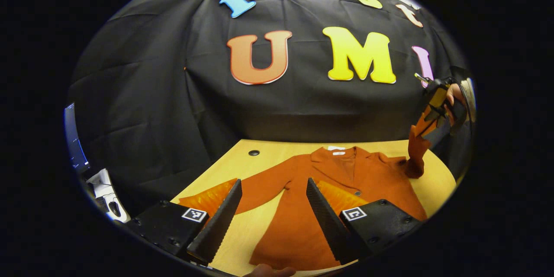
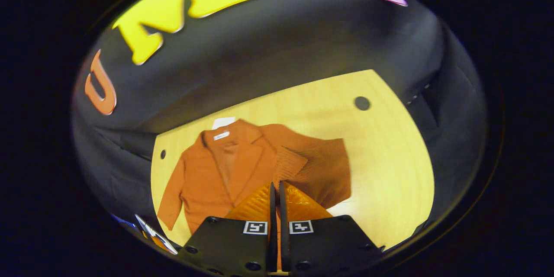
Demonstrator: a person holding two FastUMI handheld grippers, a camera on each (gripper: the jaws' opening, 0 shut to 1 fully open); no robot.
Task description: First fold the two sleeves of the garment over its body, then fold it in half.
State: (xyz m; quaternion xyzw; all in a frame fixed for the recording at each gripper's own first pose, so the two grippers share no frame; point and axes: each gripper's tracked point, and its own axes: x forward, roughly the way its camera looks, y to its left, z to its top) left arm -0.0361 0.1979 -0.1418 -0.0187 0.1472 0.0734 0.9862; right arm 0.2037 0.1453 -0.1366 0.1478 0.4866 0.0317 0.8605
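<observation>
1. Looking along my left tongs [image 1: 273,199], I see them spread wide with nothing between them, hovering above the coat [image 1: 342,194].
2. The coat lies flat, collar toward the wall, on the surface [image 1: 259,229]; one sleeve [image 1: 225,194] stretches out sideways beneath these tongs.
3. My right tongs [image 1: 426,121], held in a hand [image 1: 454,95], stand raised at the far side with the other sleeve [image 1: 416,151] hanging from them.
4. In the right gripper view, the right tongs [image 2: 275,194] are closed tight on that sleeve [image 2: 277,203], lifted over the coat's [image 2: 216,169] body.
</observation>
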